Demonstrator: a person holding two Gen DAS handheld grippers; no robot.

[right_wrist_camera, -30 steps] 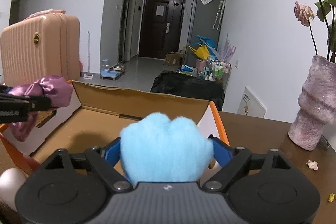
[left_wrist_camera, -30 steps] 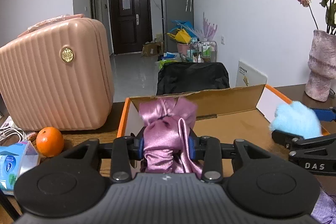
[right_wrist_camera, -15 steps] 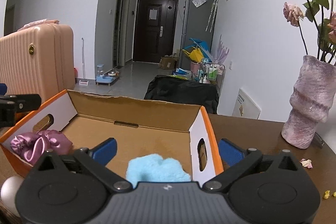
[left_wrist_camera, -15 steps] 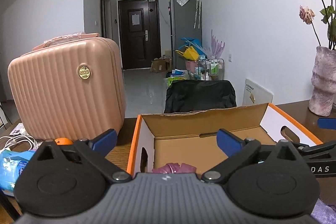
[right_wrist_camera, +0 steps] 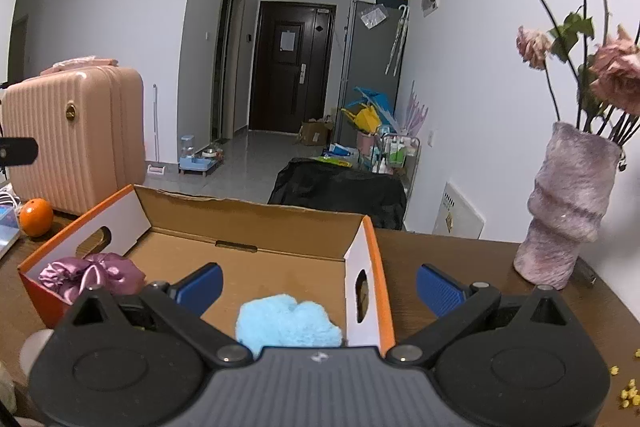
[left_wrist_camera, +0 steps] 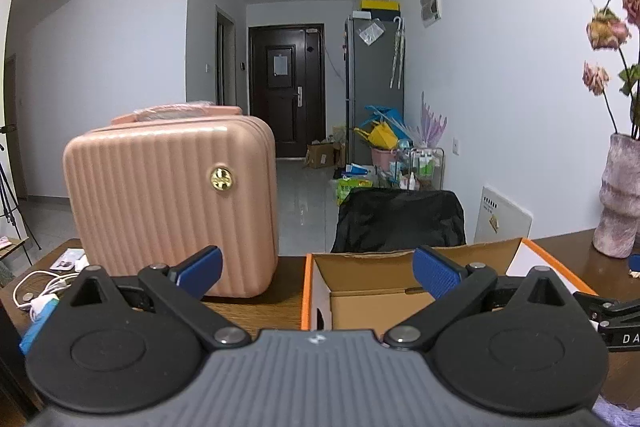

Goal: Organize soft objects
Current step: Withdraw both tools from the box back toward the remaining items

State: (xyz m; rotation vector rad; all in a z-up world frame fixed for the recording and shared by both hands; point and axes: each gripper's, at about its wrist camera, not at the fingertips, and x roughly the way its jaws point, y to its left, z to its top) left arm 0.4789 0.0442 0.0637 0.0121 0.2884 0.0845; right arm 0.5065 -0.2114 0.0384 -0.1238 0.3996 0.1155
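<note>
The left tongs (left_wrist_camera: 317, 269) are standing with their jaws spread wide, blue pads (left_wrist_camera: 200, 271) facing each other with nothing gripped between them. The right tongs (right_wrist_camera: 319, 285) are standing just as wide, pads (right_wrist_camera: 438, 289) pressing on nothing. In the left wrist view, a black finger of the right tongs is showing beside the left tongs' right jaw.

Both fisheye views look forward along their own open jaws, across the table toward a hallway door (left_wrist_camera: 285, 91). The left wrist view sits nearer the pink suitcase (left_wrist_camera: 172, 203); the right wrist view hangs close over the cardboard box (right_wrist_camera: 248, 223). Both share suitcase, box, black bag (left_wrist_camera: 400, 219) and vase (right_wrist_camera: 568, 203).
</note>
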